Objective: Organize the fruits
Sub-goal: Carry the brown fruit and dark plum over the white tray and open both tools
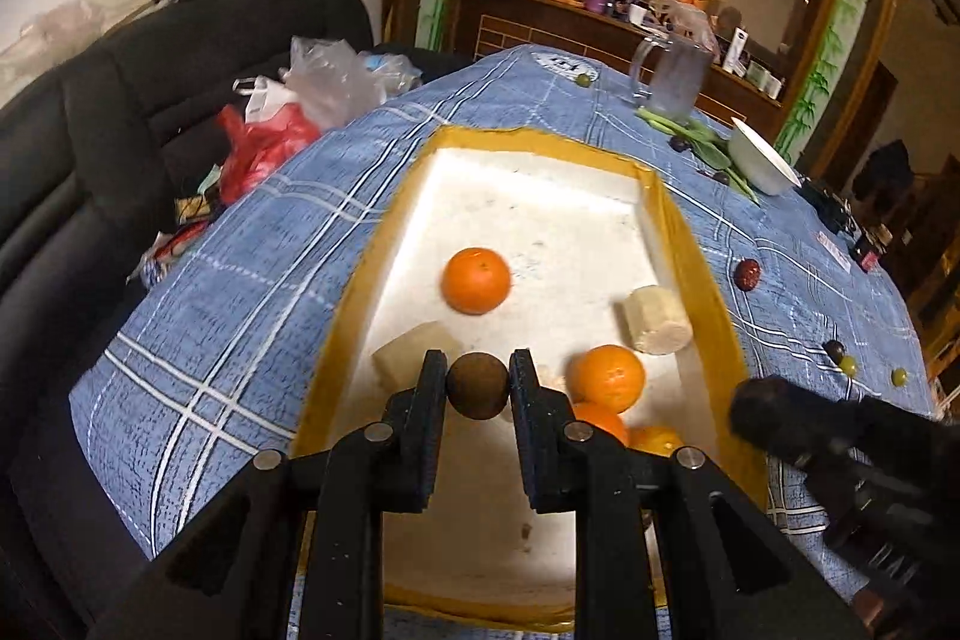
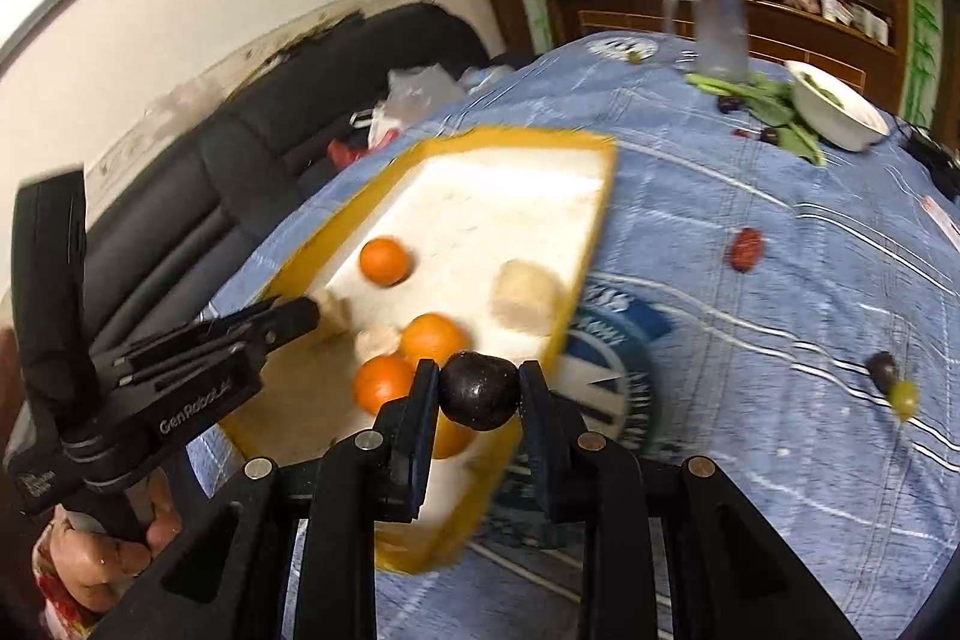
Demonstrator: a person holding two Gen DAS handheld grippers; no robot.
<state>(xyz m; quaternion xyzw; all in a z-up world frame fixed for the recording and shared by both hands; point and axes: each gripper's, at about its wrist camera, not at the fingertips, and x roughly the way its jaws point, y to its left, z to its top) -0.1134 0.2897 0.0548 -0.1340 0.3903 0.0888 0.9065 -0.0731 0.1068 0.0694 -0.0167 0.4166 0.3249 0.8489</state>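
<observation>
A white foam tray with a yellow rim (image 1: 696,244) (image 2: 594,196) lies on the blue checked tablecloth. It holds several oranges (image 1: 476,280) (image 2: 384,261) and pale cut chunks (image 1: 655,319) (image 2: 528,301). My left gripper (image 1: 478,382) is shut on a small brown round fruit (image 1: 477,385) above the near part of the tray. My right gripper (image 2: 479,388) is shut on a dark purple round fruit (image 2: 479,397) over the tray's near right edge. The left gripper also shows in the right wrist view (image 2: 300,319).
Loose on the cloth to the right lie a red date (image 1: 747,274) (image 2: 746,249), a dark grape (image 2: 883,369) and green grapes (image 2: 905,396) (image 1: 847,365). Farther back stand a glass jug (image 1: 678,76), a white bowl (image 1: 762,157) and green leaves. A black sofa with plastic bags (image 1: 270,130) lies left.
</observation>
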